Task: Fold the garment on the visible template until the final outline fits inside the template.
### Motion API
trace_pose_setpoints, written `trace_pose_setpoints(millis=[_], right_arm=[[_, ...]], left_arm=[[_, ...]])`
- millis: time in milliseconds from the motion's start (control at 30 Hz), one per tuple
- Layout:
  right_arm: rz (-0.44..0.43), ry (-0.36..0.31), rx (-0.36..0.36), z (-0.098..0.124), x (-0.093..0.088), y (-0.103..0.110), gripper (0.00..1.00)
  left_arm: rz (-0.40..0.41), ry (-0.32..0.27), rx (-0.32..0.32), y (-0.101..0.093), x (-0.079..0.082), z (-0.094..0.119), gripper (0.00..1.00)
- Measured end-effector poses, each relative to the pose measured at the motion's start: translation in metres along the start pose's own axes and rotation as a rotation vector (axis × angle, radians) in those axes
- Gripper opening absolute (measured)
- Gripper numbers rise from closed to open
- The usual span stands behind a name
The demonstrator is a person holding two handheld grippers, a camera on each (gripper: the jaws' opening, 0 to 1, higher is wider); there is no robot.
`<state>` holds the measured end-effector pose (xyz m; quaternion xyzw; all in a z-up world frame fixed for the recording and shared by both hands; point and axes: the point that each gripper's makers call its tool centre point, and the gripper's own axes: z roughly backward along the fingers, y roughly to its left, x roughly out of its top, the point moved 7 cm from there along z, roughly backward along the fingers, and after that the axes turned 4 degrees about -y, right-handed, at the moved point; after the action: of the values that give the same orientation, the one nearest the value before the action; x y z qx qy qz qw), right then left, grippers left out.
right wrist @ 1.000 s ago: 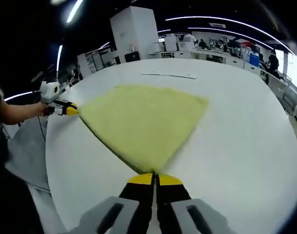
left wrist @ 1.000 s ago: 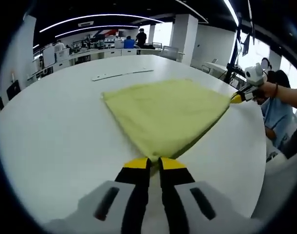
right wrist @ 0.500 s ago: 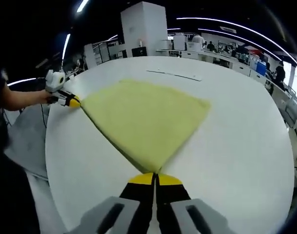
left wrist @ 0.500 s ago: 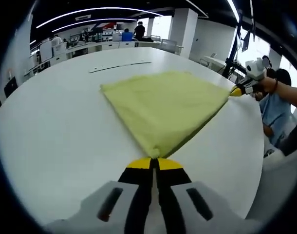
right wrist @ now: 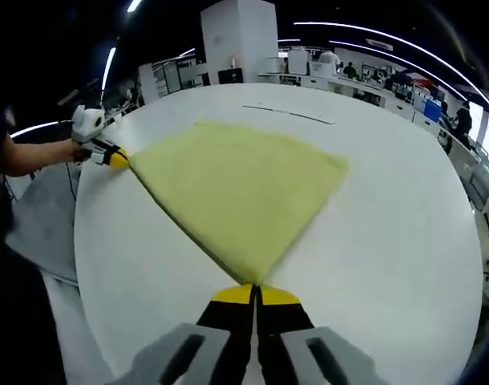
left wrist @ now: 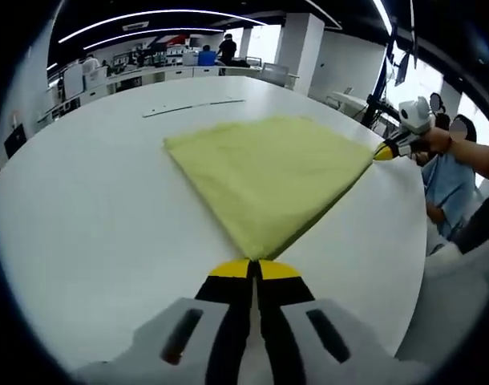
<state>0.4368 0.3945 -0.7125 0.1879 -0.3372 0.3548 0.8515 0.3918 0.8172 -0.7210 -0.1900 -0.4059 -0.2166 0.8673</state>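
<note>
Two corners of the flat yellow-green cloth garment (left wrist: 264, 172) are pinched — one by the left hand-held gripper (left wrist: 253, 269), one by the right hand-held gripper (right wrist: 256, 292), each with jaws pressed together on the fabric. It lies spread on the round white bench (left wrist: 92, 200), a thin pale strip (left wrist: 192, 107) well beyond it.

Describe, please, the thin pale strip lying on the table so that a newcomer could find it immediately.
Start at the big white table and find the yellow garment spread across it. Beyond the garment's far edge lies the strip, long, narrow and flat. It is the table's one pale, slim item, apart from the cloth.
</note>
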Motion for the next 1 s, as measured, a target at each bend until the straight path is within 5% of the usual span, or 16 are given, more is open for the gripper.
trace_pose_setpoints(millis=[300,400,567,833,1000], right_arm=[[-0.017,-0.026,-0.021,0.005,-0.002,0.001,0.00],[0.003,-0.027,-0.049,0.007,-0.004,0.000,0.01],[-0.014,-0.087,-0.065,0.013,0.003,0.004,0.22],[0.025,-0.150,-0.072,0.029,0.028,0.025,0.80],[0.038,-0.196,-0.053,0.043,0.042,0.041,0.85]], left_arm=[[0.025,-0.019,0.005,-0.006,-0.005,0.004,0.00],[0.101,-0.039,-0.007,-0.009,-0.008,0.005,0.04],[0.107,-0.077,0.004,-0.014,-0.007,0.009,0.22],[0.117,-0.179,0.076,-0.018,0.017,0.029,0.64],[0.112,-0.211,0.091,-0.025,0.030,0.043,0.76]])
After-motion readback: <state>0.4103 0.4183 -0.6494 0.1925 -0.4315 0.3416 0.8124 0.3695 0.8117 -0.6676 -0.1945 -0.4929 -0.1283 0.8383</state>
